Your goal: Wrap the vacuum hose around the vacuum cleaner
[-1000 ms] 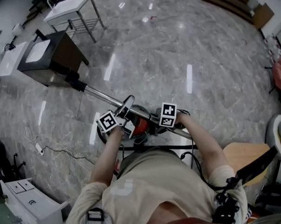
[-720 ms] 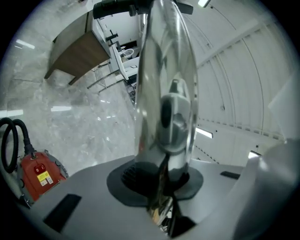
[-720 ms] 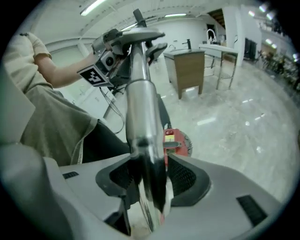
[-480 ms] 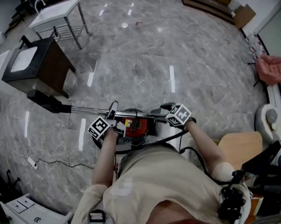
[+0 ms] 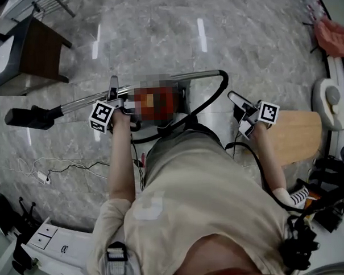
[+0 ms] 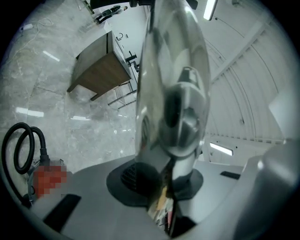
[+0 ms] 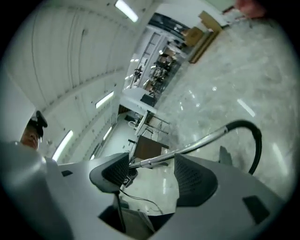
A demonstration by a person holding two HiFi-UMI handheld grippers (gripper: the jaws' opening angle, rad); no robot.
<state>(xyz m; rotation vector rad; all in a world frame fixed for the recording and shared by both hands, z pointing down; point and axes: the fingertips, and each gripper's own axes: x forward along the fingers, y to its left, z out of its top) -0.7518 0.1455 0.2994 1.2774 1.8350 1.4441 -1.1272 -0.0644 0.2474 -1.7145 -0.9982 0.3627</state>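
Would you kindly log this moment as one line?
left claw: shut on metal wand | right claw: just opened, empty | hose: curving off wand end

Read the floor [image 5: 156, 38] as grey marble with pale veining. The vacuum hose [image 5: 213, 95] is black. The wand [image 5: 79, 103] is bright chrome and ends in a black nozzle [image 5: 26, 117]. The vacuum cleaner [image 5: 169, 105] shows red. Your left gripper [image 5: 112, 91] and right gripper [image 5: 237, 103] are grey with black textured pads, and each carries a cube patterned with black squares on white. Your shirt [image 5: 203, 189] is beige. The cabinet [image 5: 40, 54] is dark brown and the board [image 5: 297, 134] is light tan.
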